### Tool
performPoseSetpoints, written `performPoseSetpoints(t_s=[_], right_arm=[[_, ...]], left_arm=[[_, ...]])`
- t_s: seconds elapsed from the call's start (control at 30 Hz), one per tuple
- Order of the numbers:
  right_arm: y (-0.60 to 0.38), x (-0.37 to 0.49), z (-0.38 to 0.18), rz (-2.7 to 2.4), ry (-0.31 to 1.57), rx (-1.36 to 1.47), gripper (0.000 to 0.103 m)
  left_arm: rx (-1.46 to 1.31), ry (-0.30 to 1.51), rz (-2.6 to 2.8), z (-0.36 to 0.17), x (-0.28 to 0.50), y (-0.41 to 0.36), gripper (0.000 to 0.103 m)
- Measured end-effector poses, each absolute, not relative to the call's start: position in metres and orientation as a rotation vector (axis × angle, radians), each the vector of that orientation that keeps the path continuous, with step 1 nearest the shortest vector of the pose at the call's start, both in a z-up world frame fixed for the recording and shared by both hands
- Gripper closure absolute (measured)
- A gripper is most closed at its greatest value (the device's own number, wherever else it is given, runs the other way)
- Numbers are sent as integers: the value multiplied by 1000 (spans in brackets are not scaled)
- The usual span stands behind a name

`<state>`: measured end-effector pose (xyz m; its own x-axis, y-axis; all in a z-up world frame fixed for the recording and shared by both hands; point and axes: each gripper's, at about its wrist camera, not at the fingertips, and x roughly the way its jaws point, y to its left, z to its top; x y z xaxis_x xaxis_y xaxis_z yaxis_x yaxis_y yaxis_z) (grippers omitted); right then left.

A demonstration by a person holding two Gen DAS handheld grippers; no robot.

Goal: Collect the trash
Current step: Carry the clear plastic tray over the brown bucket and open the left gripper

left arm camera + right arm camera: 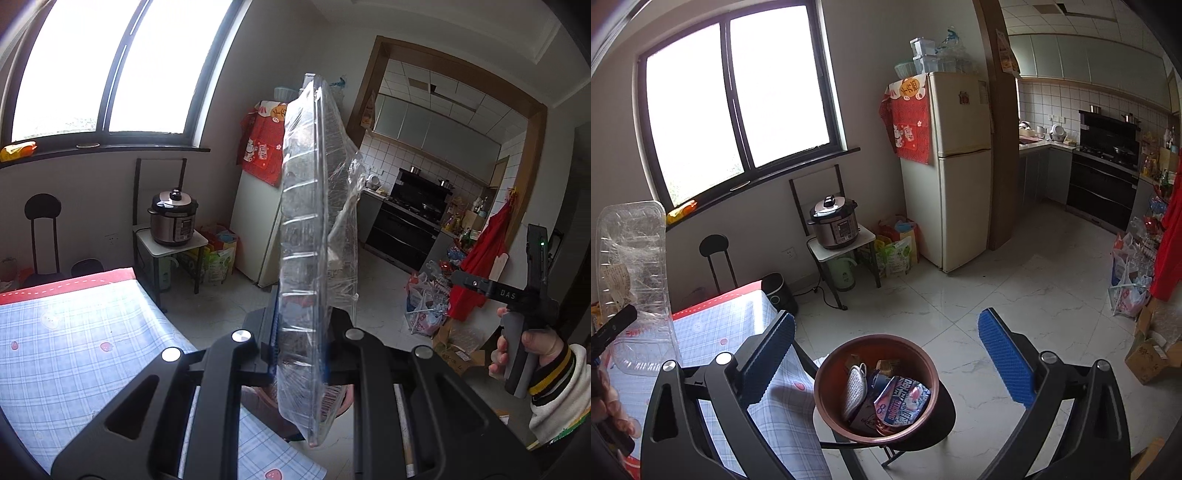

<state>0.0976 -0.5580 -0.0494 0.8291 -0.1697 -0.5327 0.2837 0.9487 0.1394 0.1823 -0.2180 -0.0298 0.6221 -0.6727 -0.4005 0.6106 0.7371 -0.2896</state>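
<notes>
Checked tablecloth table (713,325) filling the 8 o'clock part of the right wrist view, with bare floor beyond. Just off its corner, at 6 o'clock, a brown bin (875,387) resting on a black stool (945,410); probably parked there so rubbish can be dropped straight off the table edge. Already holding a white scrubber-like piece, a printed wrapper and some small cartons.

Clear plastic tray (317,236), wrapped in crinkled film, carried on edge above the table corner. Long axis running almost straight up, 6 to 12 o'clock in the left wrist view, tilting slightly toward 1 o'clock at the top; open face turned toward 3 o'clock, ribbed underside toward 9. In the right wrist view the same tray at 9 o'clock, upright, a paper label showing through it. Held edge-on most likely because a pinch on the rim is the only hold such a wide, flimsy shell allows.

Left gripper (299,354) pressed together on the tray's lower rim, pads clamping both sides. Right gripper (886,362) spread wide, nothing between the blue pads (1004,362), poised above the bin.

Next, by judgement: swing the tray over the bin and release.
</notes>
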Motion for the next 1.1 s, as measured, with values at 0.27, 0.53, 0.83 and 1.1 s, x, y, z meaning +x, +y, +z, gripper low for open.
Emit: performPoseSetpoints(t_s=[0.27,0.53,0.83,1.1], right_arm=[[-600,61,-52,-340,548,232,6],[-633,41,-64,-413,564,263,6],[-637,45,-80,-417,602,289,6],[-623,57,-82,-384,614,293,6]], left_arm=[[-116,541,-852,-46,201,-294,83],[-64,589,-905,-71,222,-356,83],[9,587,-895,-93,244,-392,15],[21,603,-843,-88,241,-363,6]])
